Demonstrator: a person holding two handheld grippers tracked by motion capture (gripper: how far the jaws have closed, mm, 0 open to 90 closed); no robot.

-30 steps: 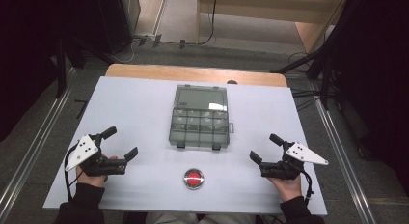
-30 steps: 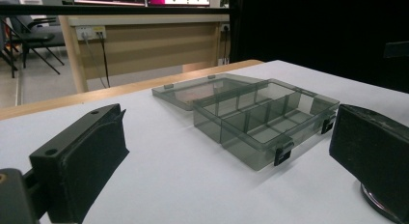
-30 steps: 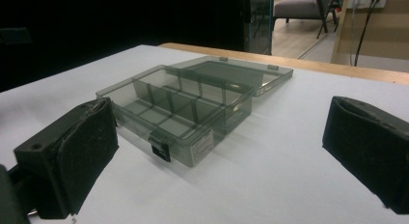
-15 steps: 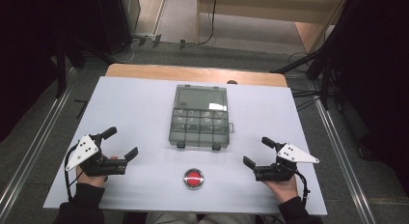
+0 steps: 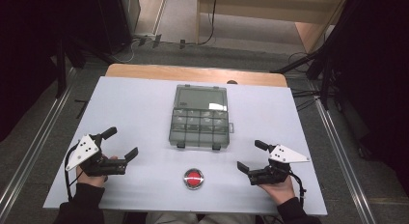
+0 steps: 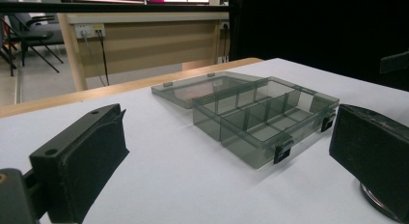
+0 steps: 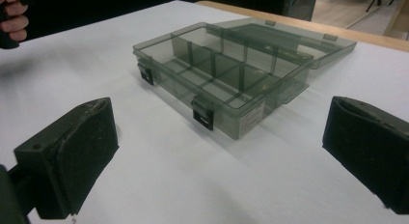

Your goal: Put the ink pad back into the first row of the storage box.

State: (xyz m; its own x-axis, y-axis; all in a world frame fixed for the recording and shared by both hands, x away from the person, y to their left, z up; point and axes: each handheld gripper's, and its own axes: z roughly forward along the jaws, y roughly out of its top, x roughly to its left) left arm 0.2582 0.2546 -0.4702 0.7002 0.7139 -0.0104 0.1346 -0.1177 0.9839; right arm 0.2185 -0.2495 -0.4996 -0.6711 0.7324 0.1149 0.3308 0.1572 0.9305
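Both tools gape empty: left tool (image 5: 119,144) and right tool (image 5: 251,156) flank the opened compartment box (image 5: 199,119), near its latches; nothing handled yet.

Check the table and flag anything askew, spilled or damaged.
Nothing stands out. The grey compartment box sits square on the table, lid laid open flat behind it, compartments apparently empty. The red button lies near the front edge, and both grippers are open.

The desk (image 5: 135,108) has a white top with a wooden far edge. On it lie an open grey box (image 5: 200,117) and a red button (image 5: 193,178).
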